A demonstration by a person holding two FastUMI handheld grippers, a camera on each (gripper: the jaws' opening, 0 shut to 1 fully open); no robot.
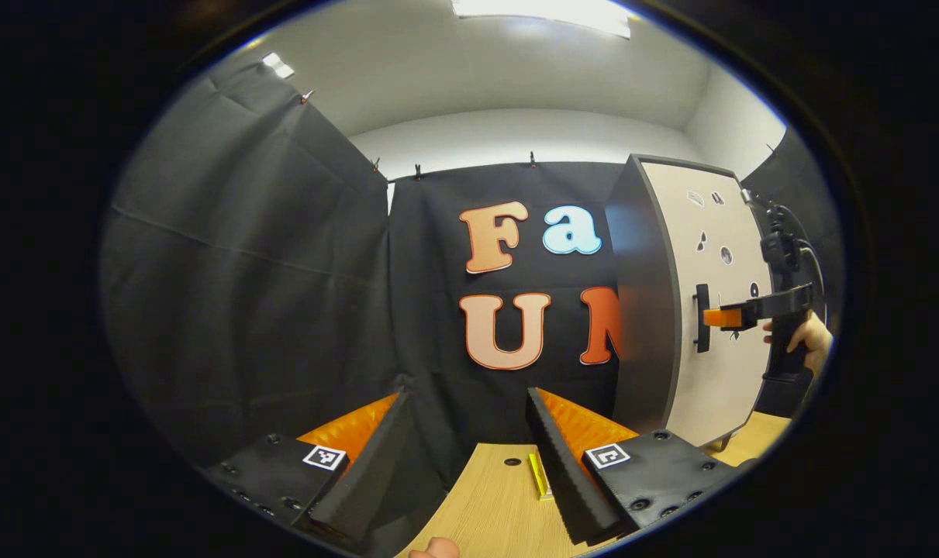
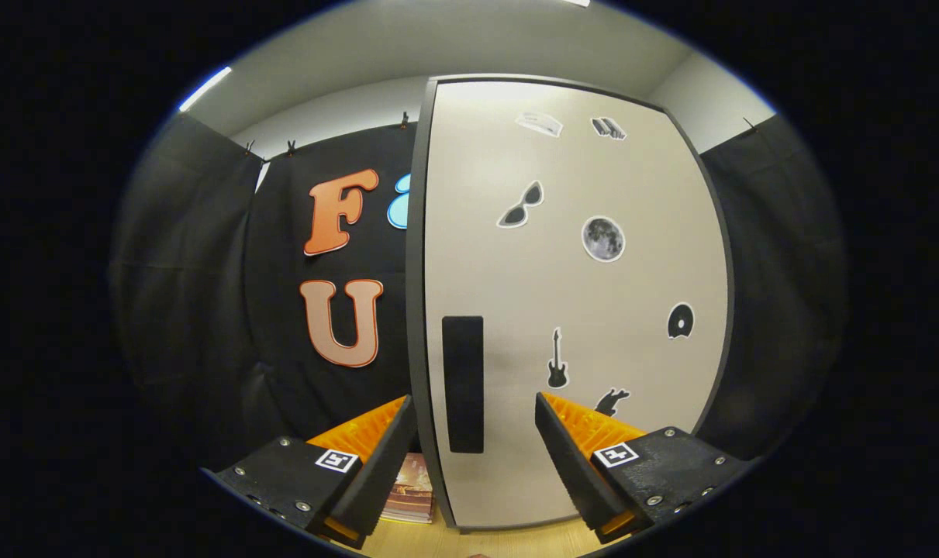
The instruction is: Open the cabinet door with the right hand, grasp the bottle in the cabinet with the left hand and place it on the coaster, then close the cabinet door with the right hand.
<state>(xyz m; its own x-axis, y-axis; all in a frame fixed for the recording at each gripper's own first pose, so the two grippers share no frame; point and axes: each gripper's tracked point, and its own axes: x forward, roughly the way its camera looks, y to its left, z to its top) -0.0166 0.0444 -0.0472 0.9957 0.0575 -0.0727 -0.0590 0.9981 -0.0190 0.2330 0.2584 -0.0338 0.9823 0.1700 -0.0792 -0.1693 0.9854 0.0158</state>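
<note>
The cabinet (image 2: 570,310) stands closed straight ahead of our right gripper (image 2: 469,457), whose two fingers are spread wide; the door's dark handle (image 2: 463,384) sits in the gap between them at twelve o'clock, with nothing touching it that we can see. In the left gripper view the cabinet (image 1: 709,310) rises at two o'clock, and the right gripper (image 1: 721,317) reaches toward its handle (image 1: 702,318), held by a hand (image 1: 810,341). Our left gripper (image 1: 469,457) is open too, holding nothing, above the wooden table (image 1: 492,504). A small yellow object (image 1: 539,474) lies on the table just beside its right finger; we cannot tell what it is. A stack of books (image 2: 411,488) shows at the cabinet's foot, partly hidden by a finger.
</note>
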